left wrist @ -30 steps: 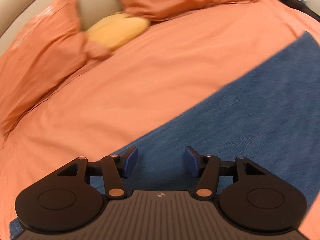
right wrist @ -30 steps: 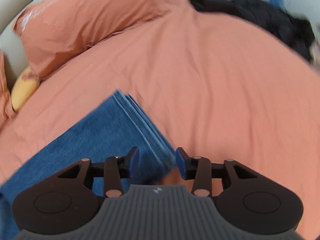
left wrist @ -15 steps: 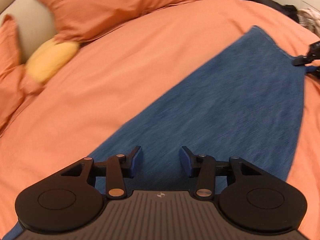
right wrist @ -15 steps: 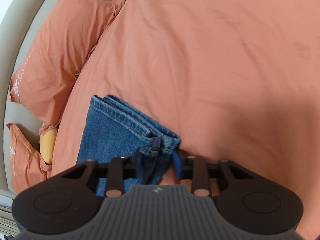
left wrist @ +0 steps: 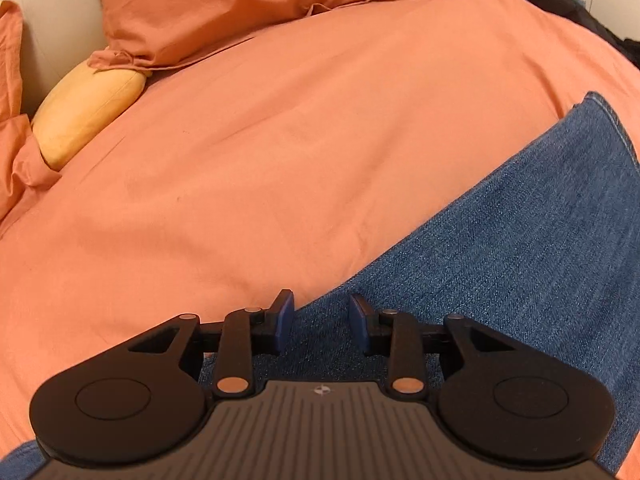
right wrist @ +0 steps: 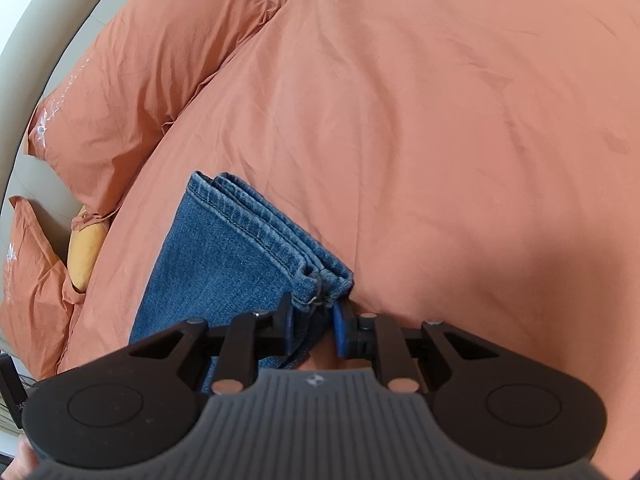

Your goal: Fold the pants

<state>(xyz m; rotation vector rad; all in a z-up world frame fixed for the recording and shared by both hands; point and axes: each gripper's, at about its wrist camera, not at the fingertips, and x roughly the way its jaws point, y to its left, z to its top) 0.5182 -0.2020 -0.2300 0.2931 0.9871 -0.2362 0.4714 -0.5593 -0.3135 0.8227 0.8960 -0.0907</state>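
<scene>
Blue jeans lie on an orange bedspread, with a hand-held gripper at each end.

At far left of the left wrist view, a yellow cushion (left wrist: 86, 110) is tucked under an orange pillow (left wrist: 248, 8) by the headboard. The orange bedspread (left wrist: 280, 152) fills the middle. The jeans (left wrist: 520, 248) run flat from the lower centre up to the right edge. The left gripper (left wrist: 319, 322) hangs over the jeans' long edge; its jaws are closing, the blue pads stand apart, and denim lies beneath the gap, not pinched. In the right wrist view, the stacked leg hems (right wrist: 256, 220) lie left of centre. The right gripper (right wrist: 312, 326) has its jaws closing, the pads pressing the bunched hem corner between them.
</scene>
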